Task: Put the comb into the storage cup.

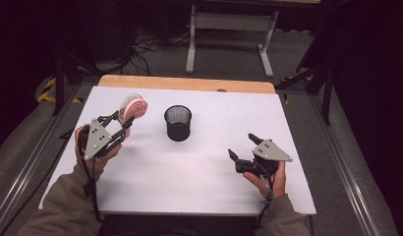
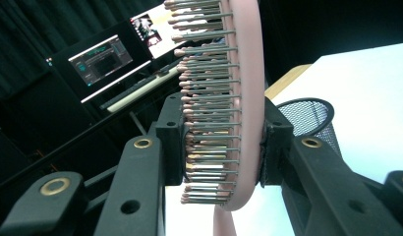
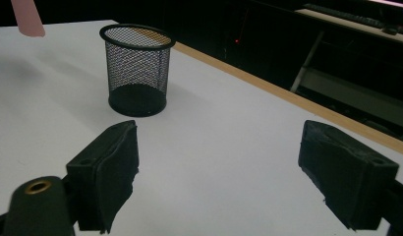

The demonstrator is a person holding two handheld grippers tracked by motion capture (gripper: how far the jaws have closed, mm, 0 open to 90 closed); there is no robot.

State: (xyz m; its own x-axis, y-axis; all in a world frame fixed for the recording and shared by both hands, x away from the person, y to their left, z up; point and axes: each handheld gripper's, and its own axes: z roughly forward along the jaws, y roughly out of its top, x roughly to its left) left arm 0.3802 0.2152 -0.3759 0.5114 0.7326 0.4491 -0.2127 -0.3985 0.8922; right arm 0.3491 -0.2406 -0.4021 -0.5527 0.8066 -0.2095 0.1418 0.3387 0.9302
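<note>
- The left gripper (image 1: 122, 124) is closed tight on a pink hairbrush (image 1: 132, 108). One black pad presses the bristle side and the other presses the smooth pink back.
- In the high view the hairbrush is up in the air at about 10 o'clock from the middle of the white table (image 1: 189, 167). Its round head sticks up past the jaws.
- In the left gripper view the hairbrush (image 2: 239, 98) stands on its edge between the two jaws. Its thin pins (image 2: 209, 123) point to the left, and its handle goes down and out of the picture.
- A black mesh cup (image 1: 178, 123) stands upright on the table, near the middle. It sits at about 3 o'clock from the hairbrush, near it but not touching.
- The cup is open at the top, and I cannot see inside it well enough to tell what is there.
- The right gripper (image 1: 241, 146) is at about 4 o'clock from the cup, well apart from it. Its jaws are spread wide and hold nothing.
- In the right gripper view the cup (image 3: 136, 69) stands at about 11 o'clock, with bare white table between it and the jaws.
- Past the far wooden edge (image 1: 187, 83) of the table stands a white desk frame (image 1: 231, 39) on a grey floor, with dark cables beside it.
</note>
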